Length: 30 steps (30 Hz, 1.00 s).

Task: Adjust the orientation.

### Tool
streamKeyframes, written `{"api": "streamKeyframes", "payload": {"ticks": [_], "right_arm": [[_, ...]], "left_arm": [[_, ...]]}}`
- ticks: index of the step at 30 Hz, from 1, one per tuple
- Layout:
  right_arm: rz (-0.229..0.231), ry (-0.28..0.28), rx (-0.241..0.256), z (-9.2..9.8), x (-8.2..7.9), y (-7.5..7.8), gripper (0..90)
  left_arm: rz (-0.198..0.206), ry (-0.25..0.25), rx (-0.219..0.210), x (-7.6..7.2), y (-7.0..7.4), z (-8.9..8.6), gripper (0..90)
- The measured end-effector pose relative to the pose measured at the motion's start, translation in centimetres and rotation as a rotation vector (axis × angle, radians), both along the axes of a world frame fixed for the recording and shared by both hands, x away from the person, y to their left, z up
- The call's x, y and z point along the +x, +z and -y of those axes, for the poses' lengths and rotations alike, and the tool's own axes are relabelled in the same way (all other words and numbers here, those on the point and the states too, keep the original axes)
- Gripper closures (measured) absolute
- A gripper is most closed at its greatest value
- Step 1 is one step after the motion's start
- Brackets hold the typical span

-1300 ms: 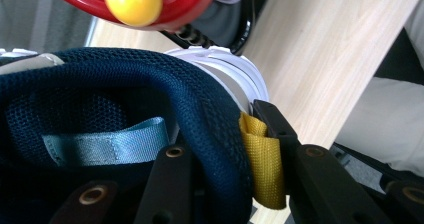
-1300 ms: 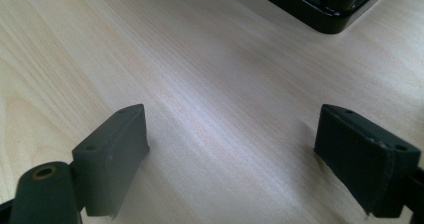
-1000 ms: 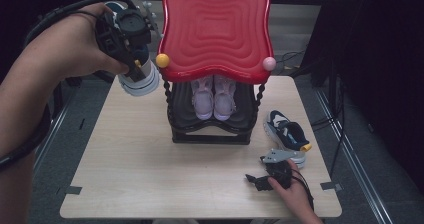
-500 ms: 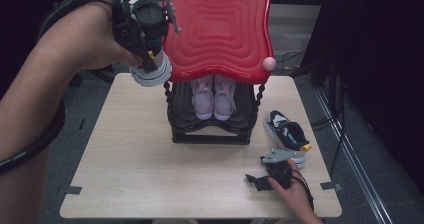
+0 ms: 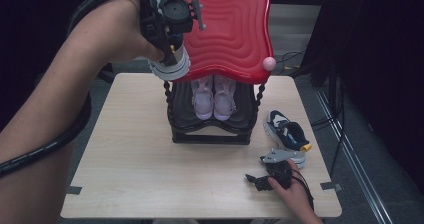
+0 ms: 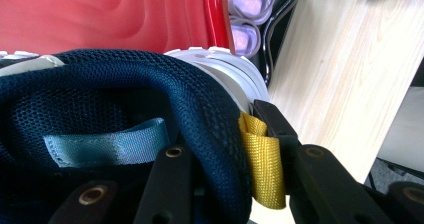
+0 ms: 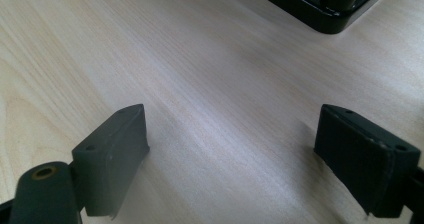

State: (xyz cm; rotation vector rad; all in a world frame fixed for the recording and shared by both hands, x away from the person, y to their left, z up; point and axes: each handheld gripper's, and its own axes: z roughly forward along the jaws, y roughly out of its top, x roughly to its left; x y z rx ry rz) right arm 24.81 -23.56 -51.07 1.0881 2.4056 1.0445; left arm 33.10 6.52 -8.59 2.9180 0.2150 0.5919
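My left gripper [image 5: 168,49] is raised at the near-left corner of the shoe rack's red top [image 5: 230,29]. It is shut on the heel of a navy sneaker [image 5: 172,68] with a white sole. In the left gripper view the jaws pinch the sneaker's [image 6: 125,84] mesh collar beside a yellow pull tab [image 6: 262,164], over the red top [image 6: 100,14]. A matching navy sneaker [image 5: 287,133] lies on the table right of the rack. My right gripper [image 5: 257,180] rests open on the table near its front right; nothing is between its fingers [image 7: 112,154].
A pair of lilac shoes [image 5: 214,96] stands on the black lower shelf [image 5: 210,136] of the rack, at the back middle of the wooden table [image 5: 130,174]. A pink knob [image 5: 269,63] marks the red top's right corner. Dark drapes and cables surround the table.
My left hand has carried the navy sneaker to the right and upward, from left of the rack to over the red top's corner. The right gripper has stayed in place.
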Motion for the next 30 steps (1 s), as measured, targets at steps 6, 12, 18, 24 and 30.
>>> {"api": "streamKeyframes", "payload": {"ticks": [6,12,18,24,30], "right_arm": [[0.0,0.0,0.0,0.0,0.0,0.0,13.0],[0.002,0.002,0.0,0.0,0.0,0.0,13.0],[0.002,0.002,-0.001,0.0,0.0,0.0,13.0],[0.001,-0.001,-0.001,0.0,0.0,0.0,13.0],[0.001,0.0,-0.002,0.0,0.0,0.0,13.0]], "left_arm": [[0.0,-0.029,0.006,0.6,-0.1,1.4,70.9],[0.005,-0.066,0.013,1.4,-0.3,2.7,70.8],[0.016,-0.081,0.041,2.6,-0.6,3.4,70.7],[0.021,-0.1,0.062,3.5,-1.0,4.4,70.5],[0.029,-0.129,0.071,4.4,-1.1,5.4,70.2]]}}
